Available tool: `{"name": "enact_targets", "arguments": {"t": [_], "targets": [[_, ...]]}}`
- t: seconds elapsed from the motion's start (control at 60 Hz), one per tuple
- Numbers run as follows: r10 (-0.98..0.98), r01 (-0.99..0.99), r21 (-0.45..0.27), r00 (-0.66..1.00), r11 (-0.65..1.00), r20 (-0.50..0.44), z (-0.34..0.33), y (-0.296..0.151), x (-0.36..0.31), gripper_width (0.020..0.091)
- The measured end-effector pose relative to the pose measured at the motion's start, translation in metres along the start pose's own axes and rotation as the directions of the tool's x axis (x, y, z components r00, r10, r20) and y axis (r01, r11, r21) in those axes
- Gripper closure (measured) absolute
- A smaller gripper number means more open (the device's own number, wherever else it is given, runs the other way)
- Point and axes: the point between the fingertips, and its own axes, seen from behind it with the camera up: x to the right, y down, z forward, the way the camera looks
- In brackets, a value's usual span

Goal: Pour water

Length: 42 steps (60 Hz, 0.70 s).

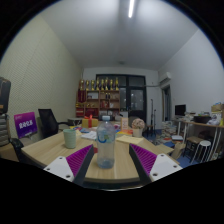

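Gripper view, item by item. Tongs [103, 160]: two fingers with purple pads [70, 161], spread apart, open, nothing pressed between them. Clear plastic bottle [105, 144]: stands upright on the wooden table [48, 148], between the fingers and just ahead of the tips, with a gap at either side; white cap on top, a pale label band around its middle, writing too small to read. Green cup [70, 137]: on the table, beyond the left finger and left of the bottle, apart from it. Small items farther back on the table near the bottle's neck: not identifiable. Purple sign [26, 125]: stands at the left, beyond the table edge, bearing light lettering that cannot be read. Dark chair [47, 121]: beside the sign. Shelf unit [99, 103]: against the far wall, with a row of gold trophies [100, 85] on top. Desk with monitor [181, 111]: at the right side of the room. Ceiling light strip [131, 8]: overhead, lit.
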Motion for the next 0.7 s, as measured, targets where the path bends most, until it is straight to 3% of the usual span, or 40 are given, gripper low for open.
{"name": "enact_targets", "arguments": {"t": [0.217, 0.567, 0.617, 0.667, 0.7], "targets": [[-0.044, 0.043, -0.01, 0.999, 0.999, -0.018, 0.082, 0.008, -0.018, 0.0298], [-0.051, 0.05, -0.023, 0.998, 0.998, -0.035, 0.153, 0.009, -0.029, 0.0299], [-0.064, 0.064, 0.002, 0.997, 0.998, -0.036, 0.161, 0.003, -0.032, 0.0323], [-0.067, 0.067, 0.006, 0.997, 0.998, -0.046, 0.176, 0.004, -0.03, 0.0416], [-0.057, 0.057, 0.007, 0.997, 0.998, -0.051, 0.18, 0.005, -0.03, 0.0424]]}}
